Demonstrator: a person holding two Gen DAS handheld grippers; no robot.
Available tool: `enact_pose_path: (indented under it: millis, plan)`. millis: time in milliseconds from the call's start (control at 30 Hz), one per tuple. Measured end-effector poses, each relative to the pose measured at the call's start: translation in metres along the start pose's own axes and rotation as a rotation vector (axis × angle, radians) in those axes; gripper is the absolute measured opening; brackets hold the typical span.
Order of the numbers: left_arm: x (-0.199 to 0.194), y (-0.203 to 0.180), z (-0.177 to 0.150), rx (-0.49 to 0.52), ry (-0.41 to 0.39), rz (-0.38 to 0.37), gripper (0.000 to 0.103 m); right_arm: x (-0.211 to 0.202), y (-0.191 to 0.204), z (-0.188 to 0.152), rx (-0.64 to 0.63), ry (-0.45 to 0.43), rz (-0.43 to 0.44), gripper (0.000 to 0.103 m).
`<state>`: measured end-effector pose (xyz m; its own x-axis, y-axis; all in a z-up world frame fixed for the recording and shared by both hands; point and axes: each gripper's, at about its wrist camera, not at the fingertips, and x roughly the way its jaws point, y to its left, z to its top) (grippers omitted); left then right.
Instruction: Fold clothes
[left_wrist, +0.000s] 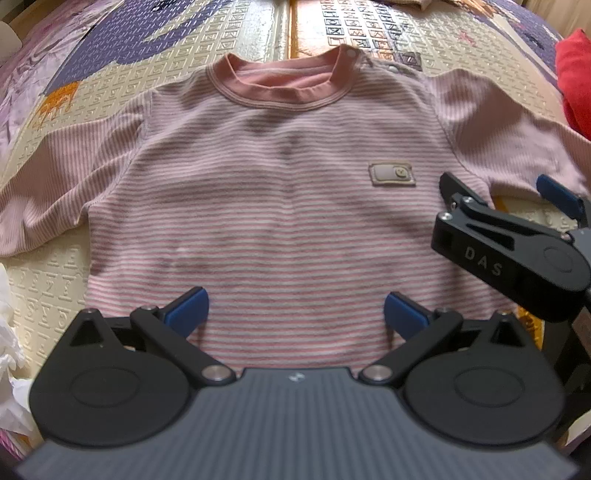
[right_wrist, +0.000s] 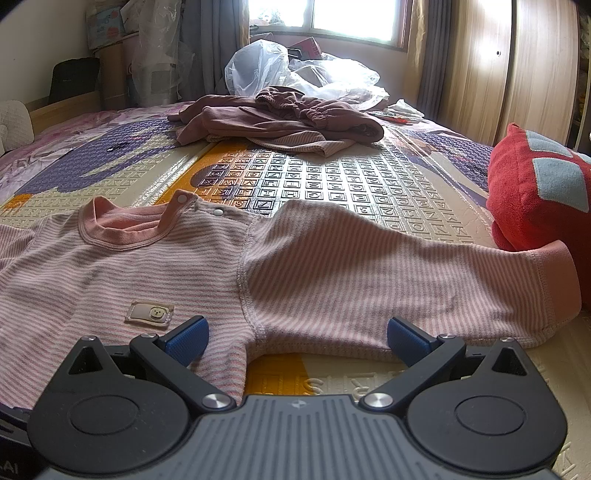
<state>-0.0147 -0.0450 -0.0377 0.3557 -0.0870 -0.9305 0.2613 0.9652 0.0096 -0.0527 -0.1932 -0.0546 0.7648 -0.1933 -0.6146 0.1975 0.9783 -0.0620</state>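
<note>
A pink-and-white striped long-sleeved shirt lies flat and face up on the patterned mat, collar away from me, both sleeves spread out. My left gripper is open above the shirt's lower hem, its blue pads apart with nothing between them. My right gripper shows at the right of the left wrist view, open near the shirt's right armpit. In the right wrist view the shirt and its right sleeve stretch across, and the right gripper is open just above the armpit.
A heap of brownish clothes lies farther up the mat, with plastic bags behind it. A red cushion sits by the sleeve cuff at the right. White crumpled material lies at the left edge.
</note>
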Motion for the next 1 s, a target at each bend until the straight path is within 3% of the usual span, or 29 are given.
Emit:
enact_pose_path:
  millis: [1000]
  plan:
    - [-0.0021,-0.0049,-0.0045,-0.052,-0.043,0.043,0.103,-0.0002,-0.0001,-0.0001,0.002,0.000,0.002,0.103]
